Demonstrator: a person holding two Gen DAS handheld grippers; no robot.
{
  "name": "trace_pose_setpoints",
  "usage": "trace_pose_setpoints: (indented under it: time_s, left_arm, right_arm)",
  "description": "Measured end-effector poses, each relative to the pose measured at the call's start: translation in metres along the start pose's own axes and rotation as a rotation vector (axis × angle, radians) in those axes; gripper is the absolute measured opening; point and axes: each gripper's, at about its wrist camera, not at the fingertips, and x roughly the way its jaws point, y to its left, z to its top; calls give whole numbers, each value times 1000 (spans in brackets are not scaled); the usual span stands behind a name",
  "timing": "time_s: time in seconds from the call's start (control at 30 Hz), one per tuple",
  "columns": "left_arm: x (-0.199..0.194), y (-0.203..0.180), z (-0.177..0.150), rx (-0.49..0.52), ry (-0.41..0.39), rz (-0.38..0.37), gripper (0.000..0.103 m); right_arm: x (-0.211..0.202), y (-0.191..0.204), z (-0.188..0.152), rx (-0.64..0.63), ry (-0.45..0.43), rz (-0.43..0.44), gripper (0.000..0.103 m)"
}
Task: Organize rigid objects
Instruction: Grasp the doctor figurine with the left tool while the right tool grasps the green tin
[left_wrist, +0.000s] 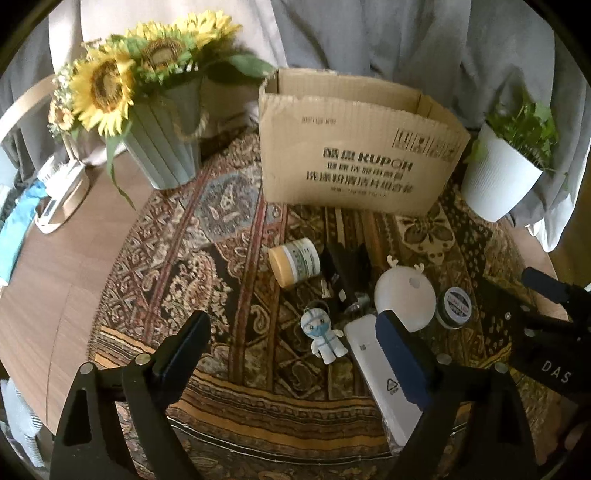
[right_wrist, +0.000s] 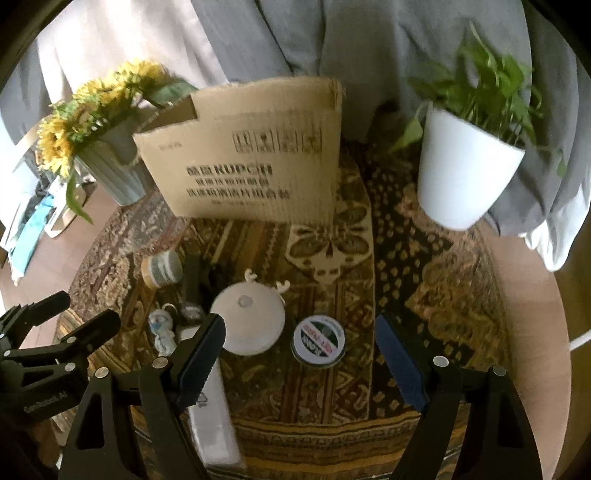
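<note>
Clutter by the cardboard box (left_wrist: 354, 155) hasn't been grabbed yet; left gripper (left_wrist: 295, 343) and right gripper (right_wrist: 301, 350) are spread wide, empty. Small tin (right_wrist: 318, 341) probably gets straddled next.

Far: I see the cardboard box (left_wrist: 354, 147) walling it, sunflower pot (left_wrist: 166, 144) left, white planter (left_wrist: 498, 181) right.
Near left: bare rug (left_wrist: 221, 277).

A round wooden table (left_wrist: 55, 266) has a patterned cloth (left_wrist: 207, 258) on it. On the cloth stand a cardboard box (left_wrist: 354, 155), a sunflower pot (left_wrist: 166, 140) and a white plant pot (left_wrist: 495, 184). Near the front lie a jar (left_wrist: 295, 262), a little toy figure (left_wrist: 325, 334), a white round thing (left_wrist: 404, 297), a small tin (left_wrist: 454, 308) and a white flat box (left_wrist: 384, 384).
</note>
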Motion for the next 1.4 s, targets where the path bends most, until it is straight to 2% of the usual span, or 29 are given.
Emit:
trace_pose_setpoints:
  time_s: [0.43, 0.93, 1.17, 1.3, 1.37, 1.4]
  left_arm:
    - [46, -1, -2, 5, 127, -8, 81]
    - [78, -2, 1, -26, 200, -28, 64]
    - [91, -4, 1, -42, 219, -58, 52]
    - [95, -5, 1, -48, 219, -72, 43]
    - [95, -5, 0, -40, 208, -80, 38]
    - [95, -6, 0, -35, 203, -90, 31]
  right_arm:
    - [45, -11, -8, 46, 149, -32, 84]
    - [74, -16, -12, 52, 197, -67, 81]
    - [85, -18, -14, 60, 228, -41, 62]
    - [85, -15, -14, 41, 209, -35, 53]
    - [85, -15, -14, 36, 203, -30, 53]
    - [84, -16, -14, 37, 200, -26, 53]
